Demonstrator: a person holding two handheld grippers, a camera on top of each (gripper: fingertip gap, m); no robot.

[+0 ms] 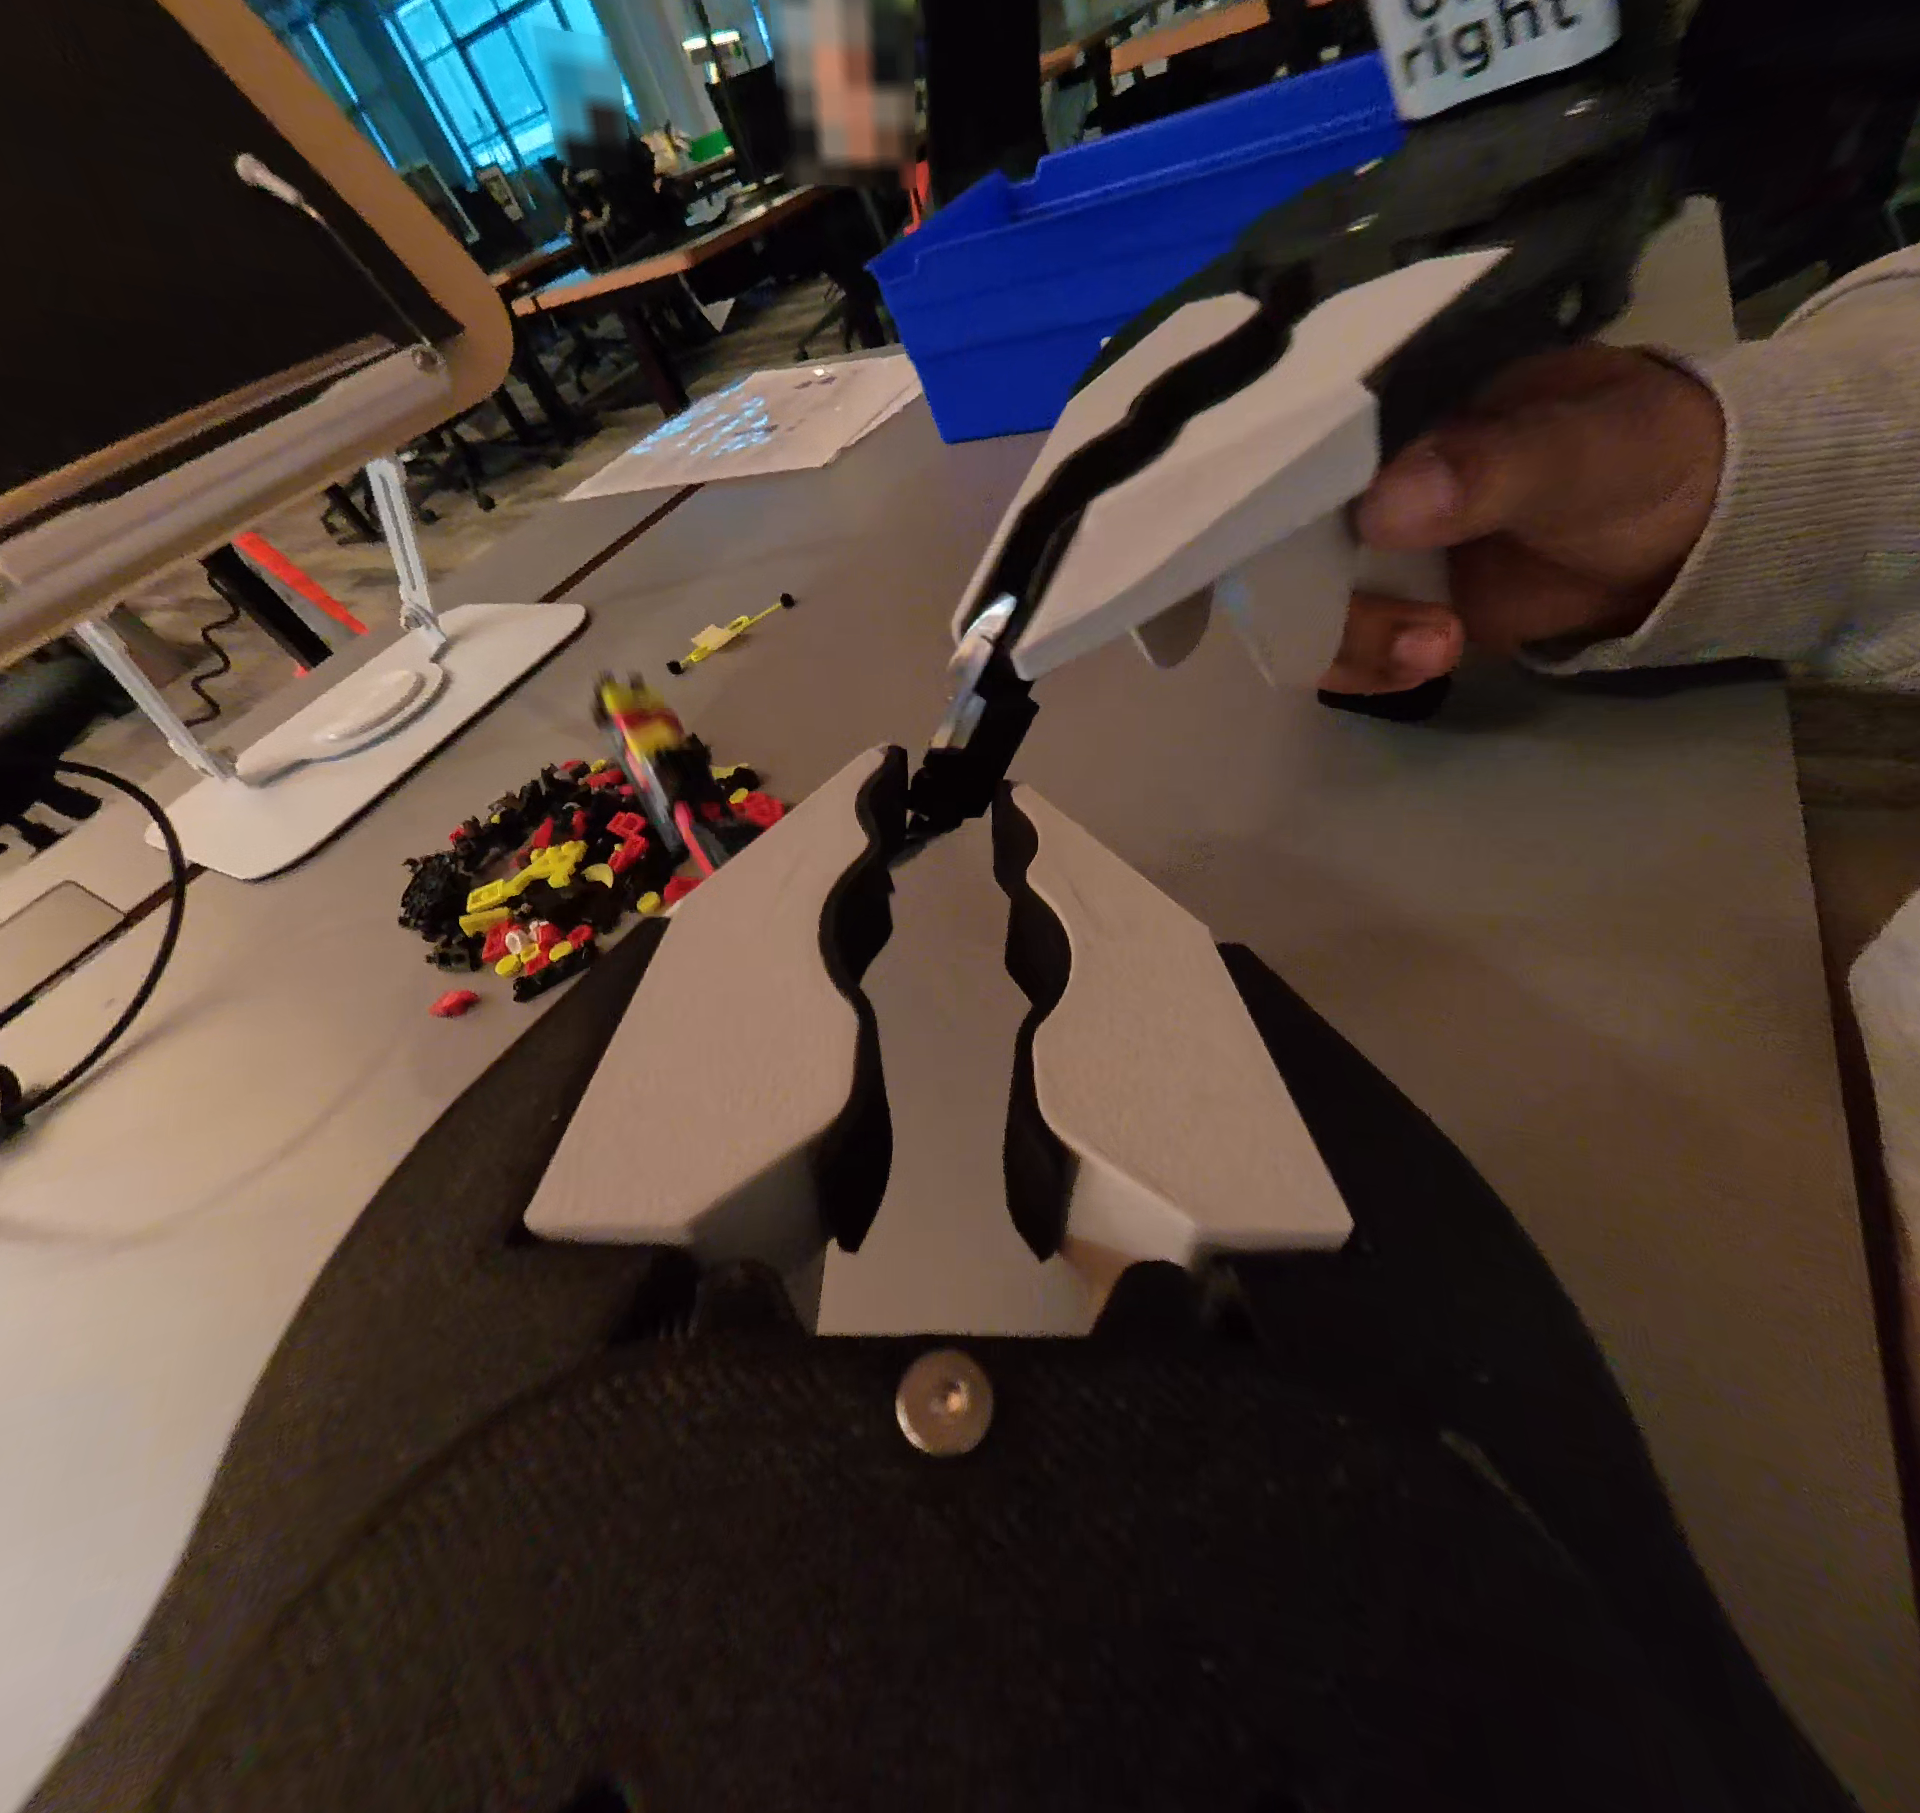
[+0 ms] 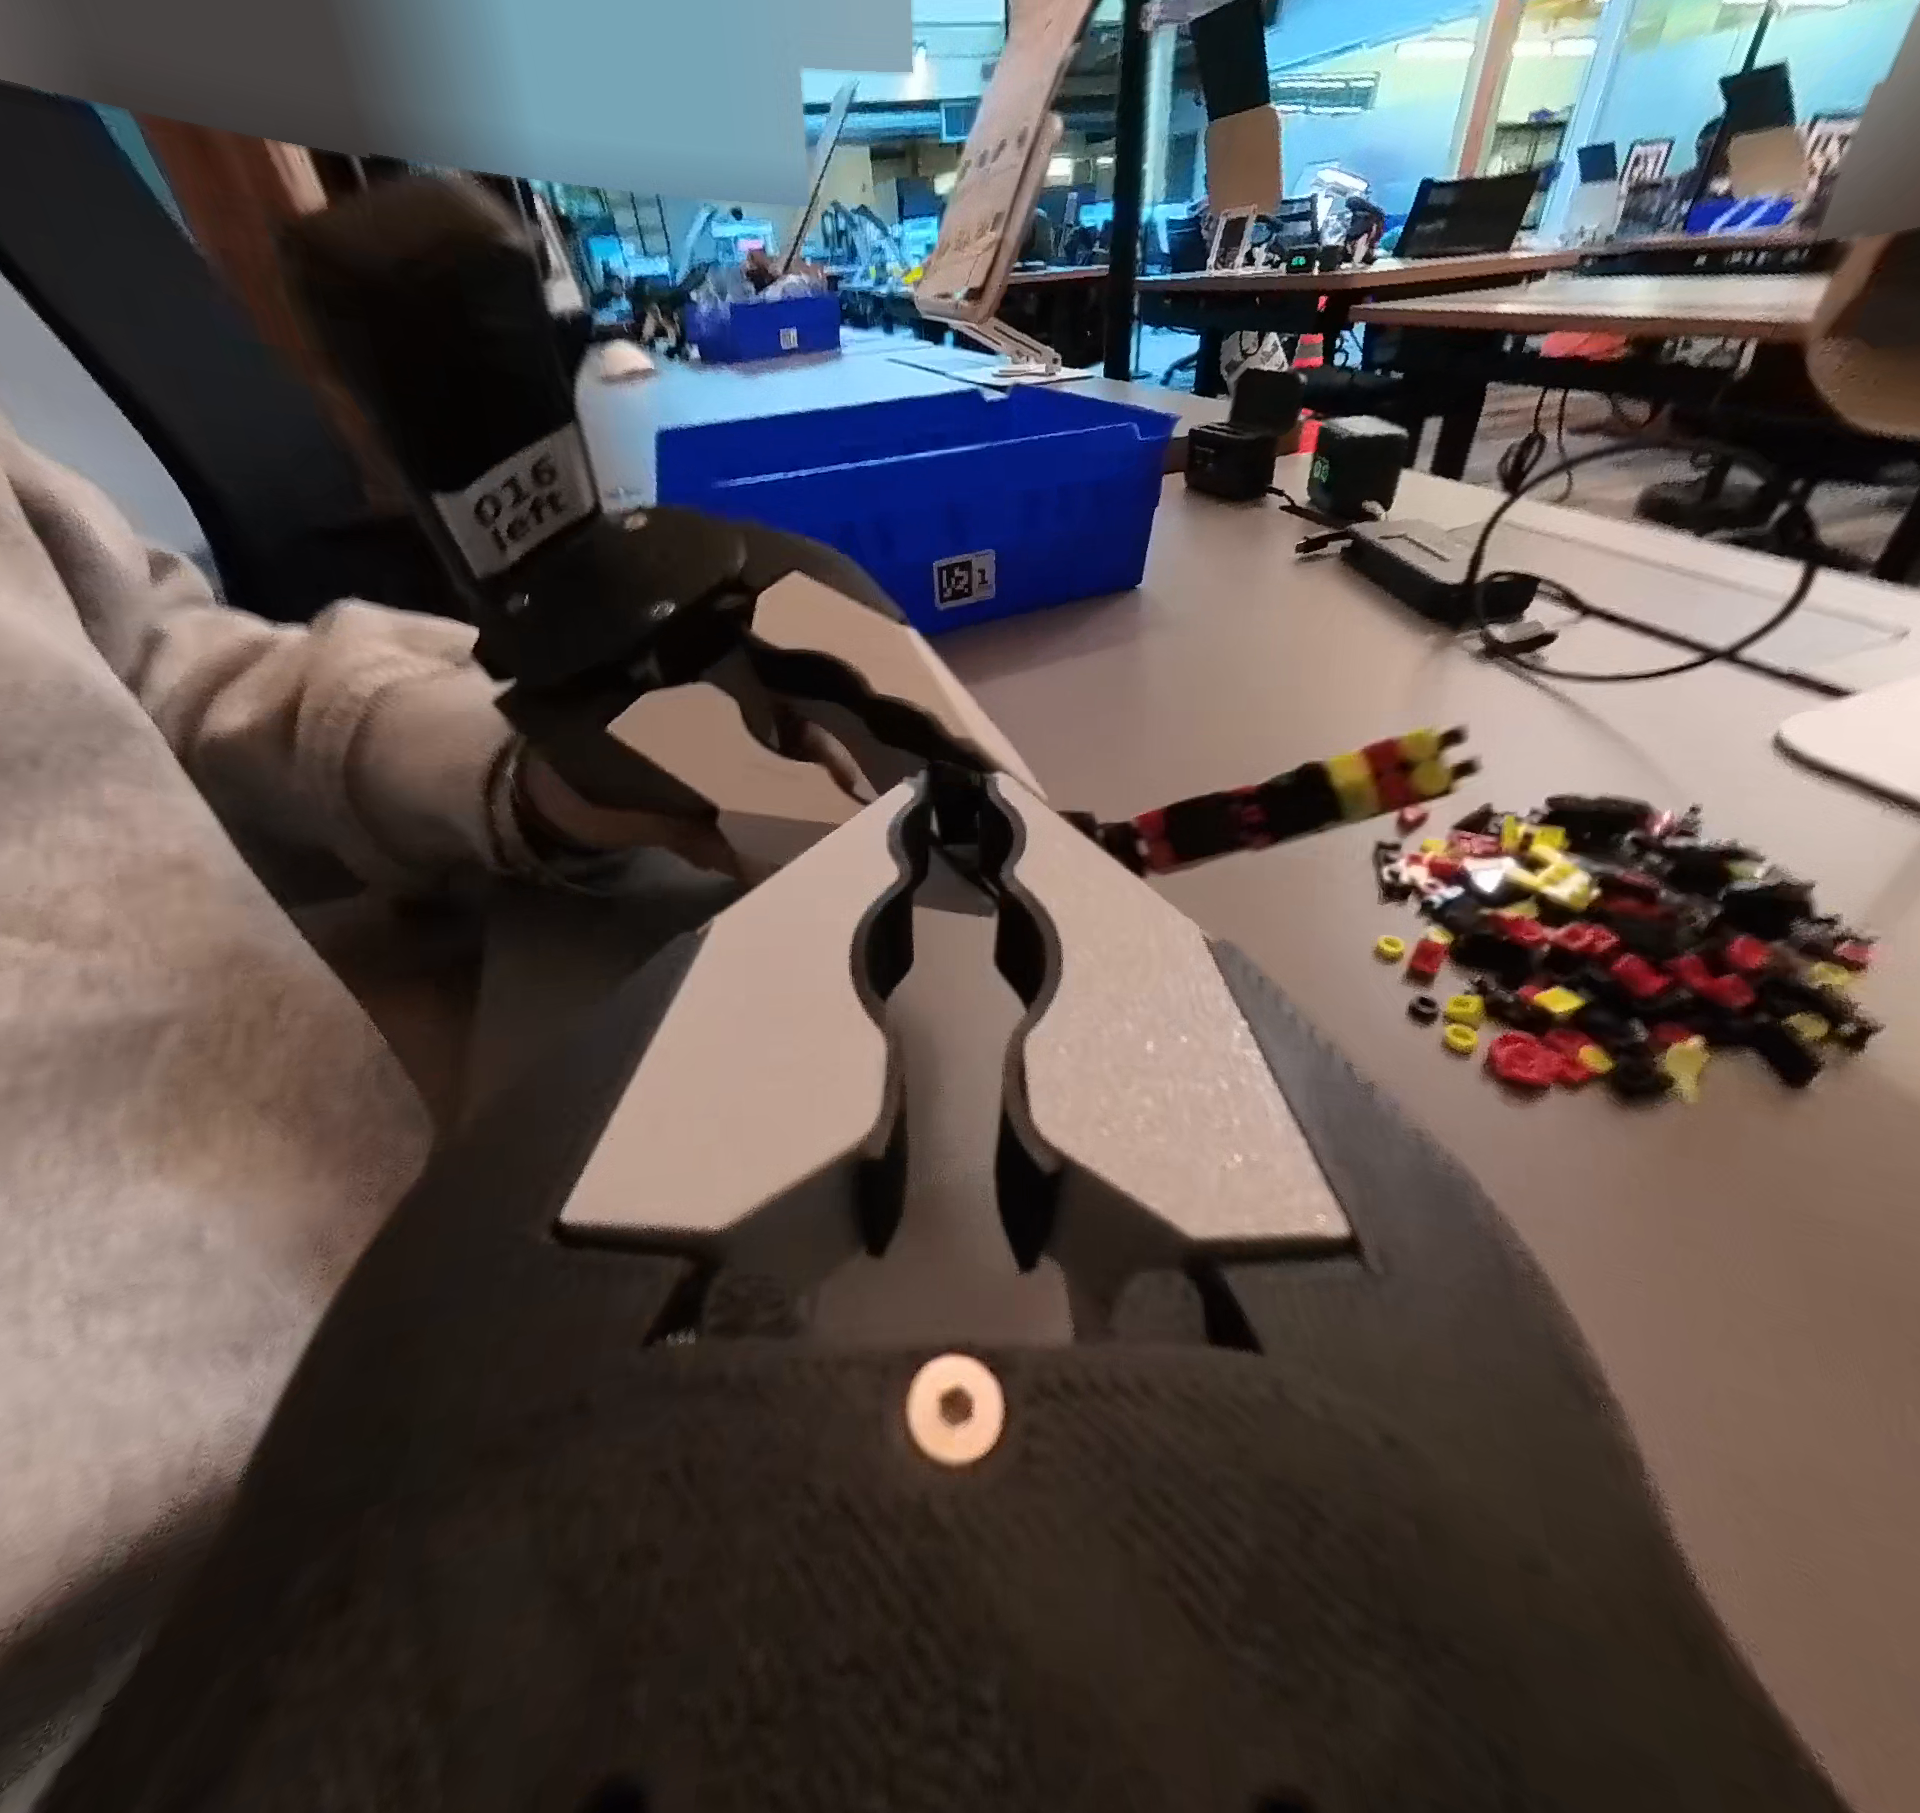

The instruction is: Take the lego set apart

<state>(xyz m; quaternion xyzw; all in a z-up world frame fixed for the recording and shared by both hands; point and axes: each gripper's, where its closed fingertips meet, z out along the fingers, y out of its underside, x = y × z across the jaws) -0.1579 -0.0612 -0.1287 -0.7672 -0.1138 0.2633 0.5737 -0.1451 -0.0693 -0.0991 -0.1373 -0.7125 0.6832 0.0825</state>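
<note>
Each gripper is built alike: the left gripper and the right gripper have two pale grey fingers of angular wedge form, lined on their inner edges with wavy black pads. These sit in a broad black textured body bearing a single silver screw at lower centre of the frame (a like screw shows in the right wrist view). A white label with black writing sits on the black mount at upper right. The person wears a light grey ribbed sleeve and a bracelet.
</note>
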